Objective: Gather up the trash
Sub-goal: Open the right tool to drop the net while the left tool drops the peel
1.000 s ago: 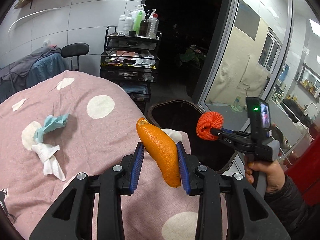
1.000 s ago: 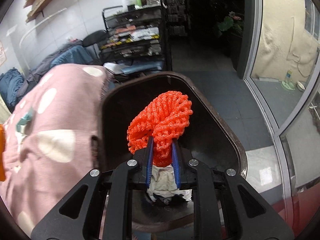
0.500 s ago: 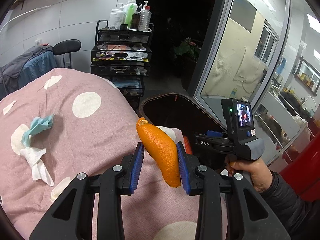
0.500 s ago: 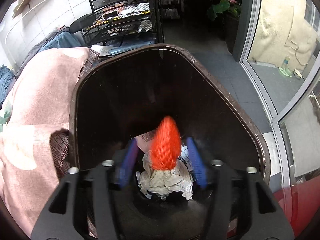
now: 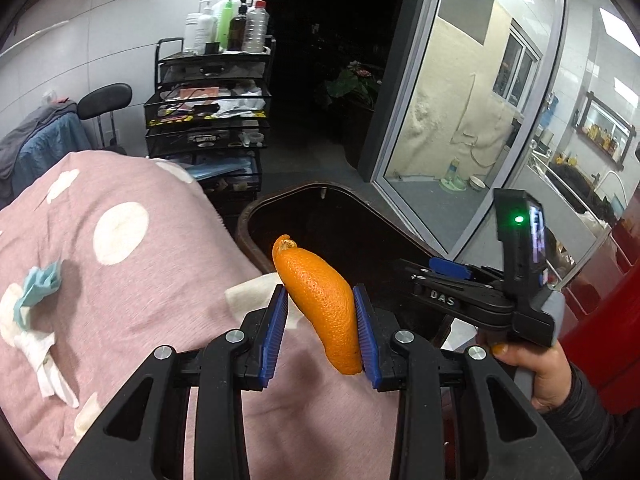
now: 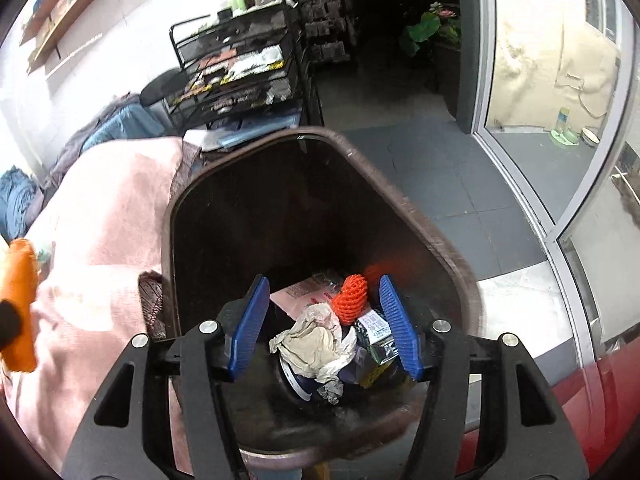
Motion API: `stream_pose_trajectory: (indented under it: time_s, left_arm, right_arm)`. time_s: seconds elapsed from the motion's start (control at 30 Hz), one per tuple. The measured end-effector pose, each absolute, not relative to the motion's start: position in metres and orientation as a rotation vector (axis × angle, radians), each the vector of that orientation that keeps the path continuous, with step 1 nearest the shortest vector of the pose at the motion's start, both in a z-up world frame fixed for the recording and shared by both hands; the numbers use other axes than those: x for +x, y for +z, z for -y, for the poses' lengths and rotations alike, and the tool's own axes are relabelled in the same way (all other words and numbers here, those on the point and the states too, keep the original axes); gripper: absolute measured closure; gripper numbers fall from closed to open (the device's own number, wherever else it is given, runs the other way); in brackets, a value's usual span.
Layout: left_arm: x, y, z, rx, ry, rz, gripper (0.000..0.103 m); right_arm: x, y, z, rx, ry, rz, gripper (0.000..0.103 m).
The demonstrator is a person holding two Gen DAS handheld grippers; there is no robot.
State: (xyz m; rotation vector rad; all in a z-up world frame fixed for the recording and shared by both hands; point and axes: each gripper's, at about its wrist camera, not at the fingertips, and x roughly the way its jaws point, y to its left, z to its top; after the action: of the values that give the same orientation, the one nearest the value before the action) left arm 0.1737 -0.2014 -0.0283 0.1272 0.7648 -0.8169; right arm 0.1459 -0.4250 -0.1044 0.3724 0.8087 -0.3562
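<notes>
**Peel Held at Bin Rim, Net Lies Inside**

Left gripper (image 5: pixel 320 330) tilts downward over the pink bed cover (image 5: pixel 120 280), clamped on an orange peel (image 5: pixel 322 300) just short of the brown bin (image 6: pixel 420 216) rim. Right gripper (image 6: pixel 322 326) points into the bin mouth, jaws parted and empty. Only its view shows the orange foam net (image 6: pixel 351 298) lying on crumpled paper (image 6: pixel 316 340). Tissues (image 5: pixel 36 312) remain on the bed.

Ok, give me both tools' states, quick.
Left tool: shut on the orange peel.
Right tool: open, holding nothing; the orange net lies in the bin.
</notes>
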Motion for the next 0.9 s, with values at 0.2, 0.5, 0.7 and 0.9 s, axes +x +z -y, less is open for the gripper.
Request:
stream_pose_trajectory:
  time_s: [0.2, 0.5, 0.7, 0.9]
  left_arm:
    - [0.179, -0.033, 0.233, 0.168, -0.845, -0.785, 0.069]
    - [0.192, -0.052, 0.276, 0.211, -0.890, -0.869, 0.069]
    - [0.202, -0.061, 0.298, 0.226, -0.907, -0.916, 0.069]
    - [0.211, -0.068, 0.310, 0.193, -0.918, -0.973, 0.067]
  right_arm:
    - [0.124, -0.091, 0.435, 0.402, -0.387, -0.761, 0.042]
    - [0.098, -0.082, 0.454, 0.422, -0.457, -0.719, 0.042]
    - [0.089, -0.084, 0.464, 0.441, -0.482, -0.719, 0.042]
    - [0.084, -0.087, 0.471, 0.452, -0.496, -0.721, 0.042]
